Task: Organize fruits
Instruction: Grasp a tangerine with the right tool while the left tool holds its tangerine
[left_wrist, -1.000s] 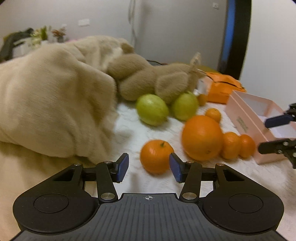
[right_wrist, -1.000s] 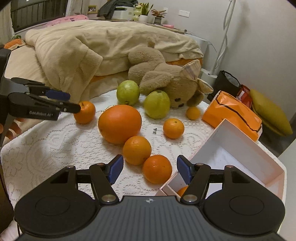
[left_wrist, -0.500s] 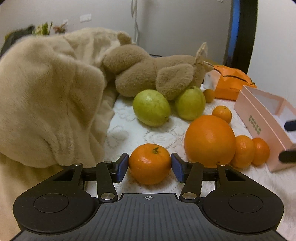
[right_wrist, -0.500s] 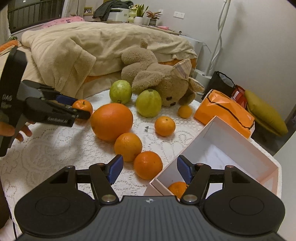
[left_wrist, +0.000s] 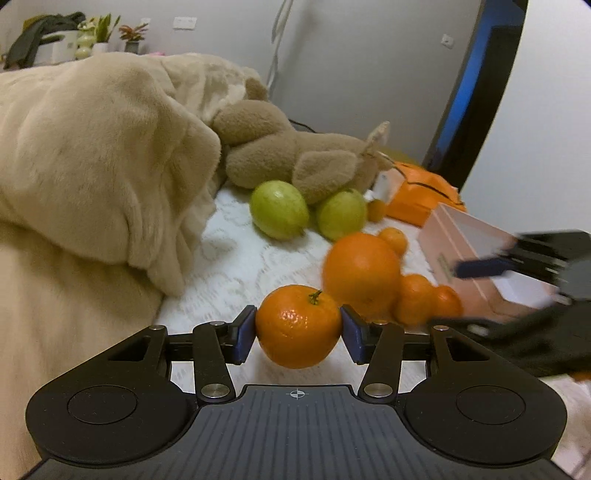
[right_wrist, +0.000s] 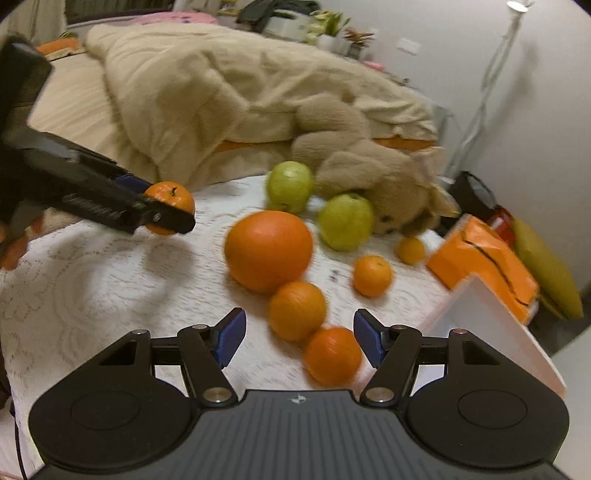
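A stemmed mandarin (left_wrist: 297, 326) sits between the blue pads of my left gripper (left_wrist: 297, 334). Its jaws are closing and both pads touch the fruit. In the right wrist view the mandarin (right_wrist: 170, 194) hangs just above the lace cloth in that gripper (right_wrist: 166, 212). My right gripper (right_wrist: 299, 338) is open over two small oranges (right_wrist: 296, 310) (right_wrist: 332, 354), touching neither. Beyond them lie a large orange (right_wrist: 269, 251), two green guavas (right_wrist: 290, 186) (right_wrist: 345, 221) and two more small oranges (right_wrist: 372, 275) (right_wrist: 410, 250). An open white box (right_wrist: 491, 332) stands at the right.
A plush bear (right_wrist: 369, 166) lies against the guavas, with a beige blanket (right_wrist: 207, 92) behind it. An orange bag (right_wrist: 484, 258) sits past the box. The white lace cloth (right_wrist: 92, 288) covers the table, whose edge runs along the left.
My left gripper moved forward around the mandarin, closed onto it and raised it off the cloth. The right gripper swung left, so the box now sits further right in its view.
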